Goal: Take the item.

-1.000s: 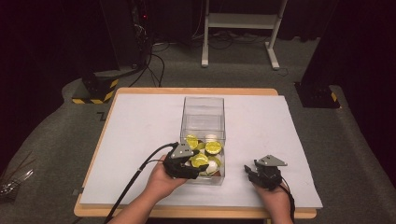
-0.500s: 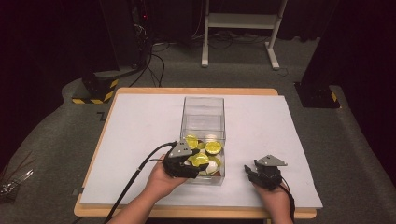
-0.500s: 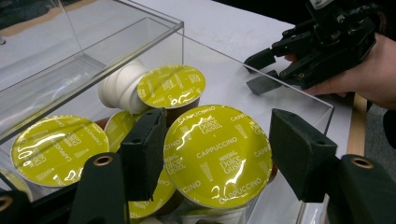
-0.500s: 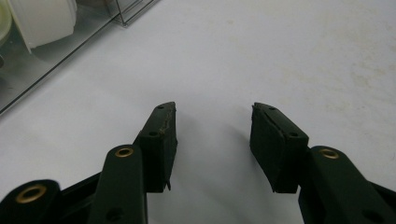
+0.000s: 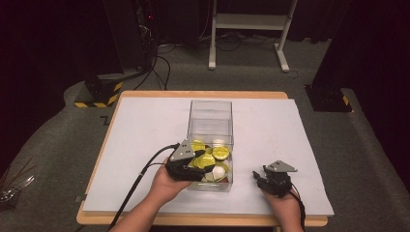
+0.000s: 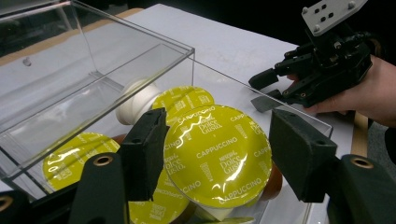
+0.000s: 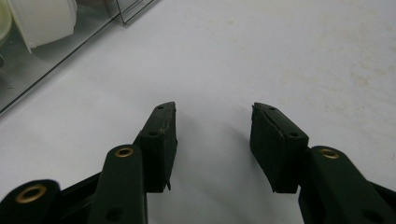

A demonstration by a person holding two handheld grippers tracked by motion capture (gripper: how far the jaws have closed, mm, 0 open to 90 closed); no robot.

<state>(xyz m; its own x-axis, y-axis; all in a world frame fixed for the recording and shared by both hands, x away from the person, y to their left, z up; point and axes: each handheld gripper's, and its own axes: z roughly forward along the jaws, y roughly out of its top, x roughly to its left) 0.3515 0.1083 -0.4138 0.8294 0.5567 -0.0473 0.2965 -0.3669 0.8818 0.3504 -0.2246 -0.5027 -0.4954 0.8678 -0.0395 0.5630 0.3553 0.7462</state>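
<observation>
1. Left gripper (image 5: 205, 163) at the near end of a clear plastic box (image 5: 211, 112), jaws reaching in over the near wall.
2. Clamped on a yellow-lidded coffee capsule (image 6: 218, 156) marked "Cappuccino"; left pad against the lid's left rim, right pad at the right rim, foil lid facing the gripper's own camera.
3. Held capsule raised a little above the heap beneath it, lid tilted.
4. Directly below and to the left of the held capsule: more yellow-lidded capsules (image 6: 74, 158), lying overlapped on the box floor.
5. Beyond the left jaw: a white capsule (image 6: 137, 100) on its side, touching another yellow lid (image 6: 184, 98) behind the held one.
6. From the high view, several yellow lids (image 5: 221, 152) and white capsules (image 5: 219, 171) crowded in the near half of the box, just ahead of the left gripper; far half of the box bare.
7. Right gripper (image 5: 263, 180) resting low on the white table cover (image 5: 145, 125), just to the right of the box, apart from its wall.
8. Jaws spread part-way, nothing between the pads (image 7: 161, 135); bare white surface in the gap.
9. Seen from the left gripper view, right gripper (image 6: 275, 88) beyond the box's far wall, jaw tips pointing toward the box, backed by a hand (image 6: 359, 95).
10. Box corner and one white capsule (image 7: 44, 18) ahead and to the left of the right gripper's jaws.
</observation>
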